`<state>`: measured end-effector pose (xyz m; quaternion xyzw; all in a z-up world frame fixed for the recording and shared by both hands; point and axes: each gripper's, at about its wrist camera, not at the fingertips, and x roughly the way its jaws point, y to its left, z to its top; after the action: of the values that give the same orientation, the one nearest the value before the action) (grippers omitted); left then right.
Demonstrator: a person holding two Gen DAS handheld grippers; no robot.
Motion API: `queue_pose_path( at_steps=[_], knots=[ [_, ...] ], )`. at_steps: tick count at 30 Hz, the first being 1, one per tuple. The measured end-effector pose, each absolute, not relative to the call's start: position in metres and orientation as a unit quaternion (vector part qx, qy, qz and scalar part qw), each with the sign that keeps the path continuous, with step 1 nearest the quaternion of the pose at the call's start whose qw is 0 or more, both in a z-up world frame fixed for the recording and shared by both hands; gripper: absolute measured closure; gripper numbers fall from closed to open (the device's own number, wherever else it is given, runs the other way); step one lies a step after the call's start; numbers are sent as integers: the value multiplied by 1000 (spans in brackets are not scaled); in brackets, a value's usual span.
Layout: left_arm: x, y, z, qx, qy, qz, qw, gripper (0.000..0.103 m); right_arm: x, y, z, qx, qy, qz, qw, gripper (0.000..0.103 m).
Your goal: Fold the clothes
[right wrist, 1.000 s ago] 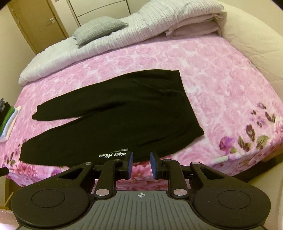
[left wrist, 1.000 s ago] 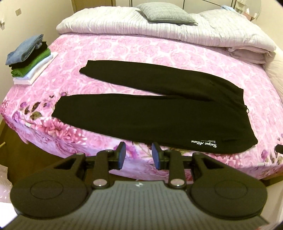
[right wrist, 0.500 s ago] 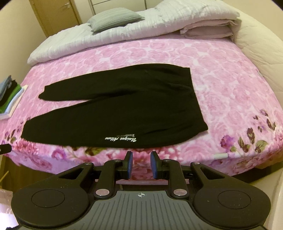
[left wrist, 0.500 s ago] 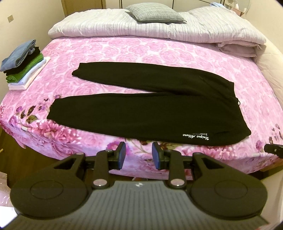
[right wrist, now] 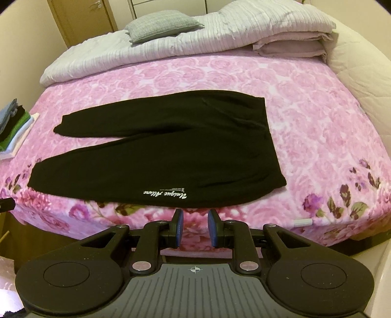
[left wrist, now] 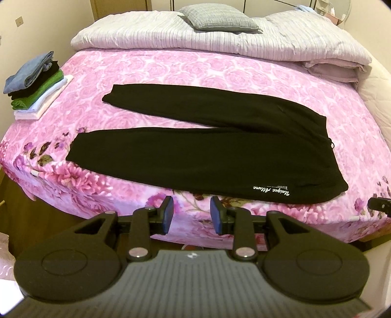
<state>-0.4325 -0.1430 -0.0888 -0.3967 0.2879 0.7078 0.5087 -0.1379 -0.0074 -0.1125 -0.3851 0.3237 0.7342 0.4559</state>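
Grippers sit nearest you, one in each hand, both tilted down toward the near edge of a bed. Your left gripper point(left wrist: 191, 214) has its jaws spread with nothing between them; only the pink flowered bedsheet point(left wrist: 171, 73) shows through the gap. Your right gripper point(right wrist: 195, 227) also holds nothing, its jaws apart but by a narrower gap than the left. Neither gripper touches any cloth.

Just beyond the fingertips, a pair of black trousers point(left wrist: 207, 156) lies flat on the sheet, close to the near edge of the bed. The waistband is at the right and the two legs run leftward, splayed apart so a wedge of pink sheet shows between them. White script lettering point(right wrist: 165, 194) is printed on the near leg, close to the waist, and reads upside down from where you stand.

Farther back at the bed's left edge, a stack of folded clothes point(left wrist: 34, 83) rests well apart from the trousers, with a grey-blue piece on top, then black, green and pale layers.

At the far end, a folded pale ribbed quilt point(left wrist: 220, 41) spans the head of the bed, and a grey pillow point(left wrist: 220, 19) lies on top of it.
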Motion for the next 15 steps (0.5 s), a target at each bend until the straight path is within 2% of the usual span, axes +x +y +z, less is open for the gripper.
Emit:
queue_pose_path(
  at_steps=[15],
  knots=[
    [-427,-131,-95,-413,295,708,492,74,-157,1,-118,-406,302,750,426,81]
  ],
)
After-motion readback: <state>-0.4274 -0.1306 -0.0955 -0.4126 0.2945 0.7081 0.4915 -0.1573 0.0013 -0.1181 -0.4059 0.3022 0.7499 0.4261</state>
